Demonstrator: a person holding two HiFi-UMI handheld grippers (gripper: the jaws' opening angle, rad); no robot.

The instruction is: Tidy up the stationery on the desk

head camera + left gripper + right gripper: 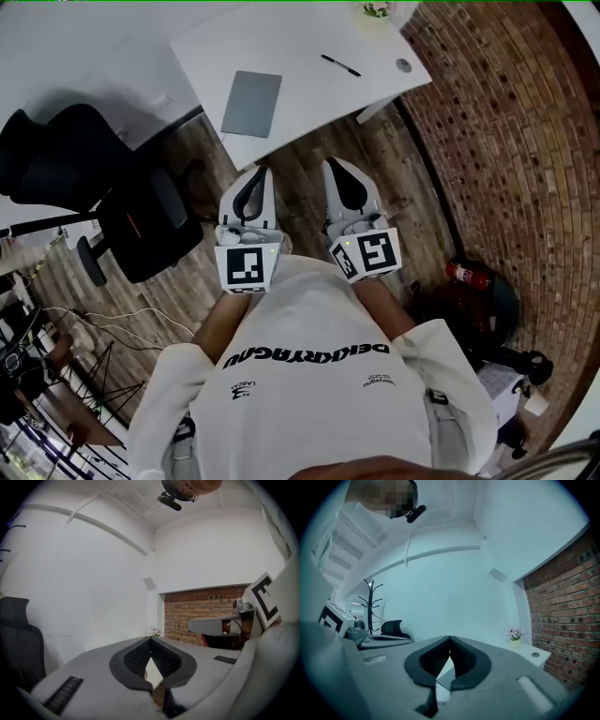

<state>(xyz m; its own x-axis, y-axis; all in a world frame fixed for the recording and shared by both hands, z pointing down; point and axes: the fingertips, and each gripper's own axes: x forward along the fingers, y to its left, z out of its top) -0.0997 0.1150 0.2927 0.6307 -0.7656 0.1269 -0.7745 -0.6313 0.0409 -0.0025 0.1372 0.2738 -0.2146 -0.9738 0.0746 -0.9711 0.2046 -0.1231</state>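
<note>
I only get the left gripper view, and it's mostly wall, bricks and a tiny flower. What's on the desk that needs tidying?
Observer: In the head view, a black pen lies on the white desk, toward its right end.
Operator: Is anything else on there?
Observer: Yes, a flat grey notebook lies on the desk's left part, well apart from the pen.
Operator: Is my other hand holding something?
Observer: No. The right gripper view shows the right hand-held gripper shut, with nothing between its jaws.
</note>
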